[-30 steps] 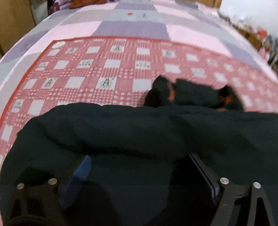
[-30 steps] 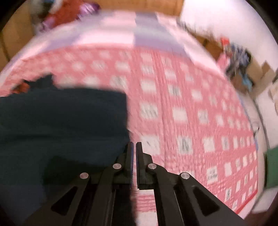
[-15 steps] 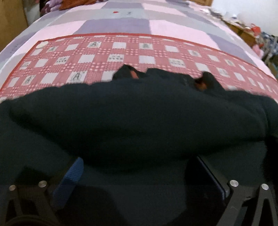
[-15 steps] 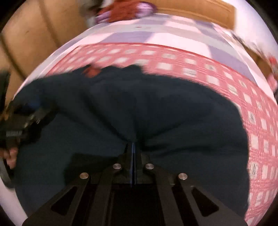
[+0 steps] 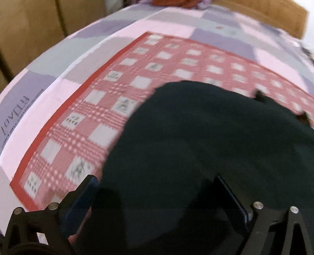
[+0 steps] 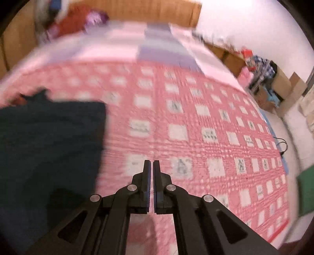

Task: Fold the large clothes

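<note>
A large dark garment (image 5: 206, 137) lies spread on the red-and-white checked blanket (image 5: 102, 117). In the left wrist view its left edge runs diagonally up from my left gripper (image 5: 154, 177). That gripper hangs wide over the garment's near left part, and its jaws are closing a little. The cloth lies under and between the fingers, and the pads do not press on it. In the right wrist view my right gripper (image 6: 151, 161) is shut with nothing in it. It is over bare blanket (image 6: 196, 127), to the right of the garment (image 6: 49, 137) and its straight right edge.
The blanket lies on a pink, grey and purple bedsheet (image 5: 82, 58). A wooden headboard (image 6: 147, 9) and a red cloth heap (image 6: 76, 17) are at the far end. Boxes and clutter (image 6: 265, 78) stand on the floor at the right. Wooden panels (image 5: 29, 25) rise on the left.
The left view has swung left, so the garment's left edge and more blanket show. The right gripper, over the garment half a second ago, is now right of it over blanket.
</note>
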The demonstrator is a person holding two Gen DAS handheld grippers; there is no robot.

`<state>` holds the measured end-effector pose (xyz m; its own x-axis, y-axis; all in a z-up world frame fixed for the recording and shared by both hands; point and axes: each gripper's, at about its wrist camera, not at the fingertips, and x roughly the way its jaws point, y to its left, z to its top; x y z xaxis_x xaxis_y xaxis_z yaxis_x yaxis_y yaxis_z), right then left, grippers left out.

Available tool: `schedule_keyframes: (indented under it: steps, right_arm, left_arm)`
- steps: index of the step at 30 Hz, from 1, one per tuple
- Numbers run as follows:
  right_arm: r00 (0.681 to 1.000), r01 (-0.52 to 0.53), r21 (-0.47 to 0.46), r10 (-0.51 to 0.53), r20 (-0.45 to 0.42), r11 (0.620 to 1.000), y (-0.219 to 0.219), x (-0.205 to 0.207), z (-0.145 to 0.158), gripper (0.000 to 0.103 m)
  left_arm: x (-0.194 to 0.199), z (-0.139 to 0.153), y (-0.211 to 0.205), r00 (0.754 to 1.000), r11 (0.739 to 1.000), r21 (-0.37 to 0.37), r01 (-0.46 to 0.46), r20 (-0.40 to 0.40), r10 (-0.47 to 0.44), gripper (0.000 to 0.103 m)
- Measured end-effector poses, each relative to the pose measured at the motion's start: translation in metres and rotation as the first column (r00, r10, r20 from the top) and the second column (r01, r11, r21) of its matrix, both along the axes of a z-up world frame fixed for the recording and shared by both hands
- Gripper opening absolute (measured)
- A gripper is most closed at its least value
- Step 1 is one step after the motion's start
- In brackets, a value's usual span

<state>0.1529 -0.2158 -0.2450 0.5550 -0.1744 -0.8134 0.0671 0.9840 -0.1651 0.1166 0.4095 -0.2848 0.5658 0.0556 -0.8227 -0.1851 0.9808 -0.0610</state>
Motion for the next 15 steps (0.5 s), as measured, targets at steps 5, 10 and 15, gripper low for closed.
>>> schedule_keyframes:
  steps: [5, 10, 15]
  right_arm:
    - [0.936, -0.349, 0.141, 0.339, 0.089, 0.926, 0.128, -0.098, 0.025, 0.004]
    - [0.854, -0.516, 0.102, 0.52, -0.019, 0.851, 0.215, -0.134, -0.016, 0.004]
    - [0.981, -0.19, 0.036, 0.192, -0.033, 0.981, 0.106, -0.14, -0.022, 0.0]
  left_arm:
    - [-0.052, -0.005, -0.079, 0.975, 0.974, -0.035, 0.223, 0.009, -0.223, 0.097]
    - [-0.07, -0.037, -0.079, 0.95, 0.95, 0.007, 0.313, -0.006, -0.313, 0.1]
    - [-0.073, -0.049, 0.008, 0.977, 0.98, 0.029, 0.197, -0.094, -0.194, 0.101]
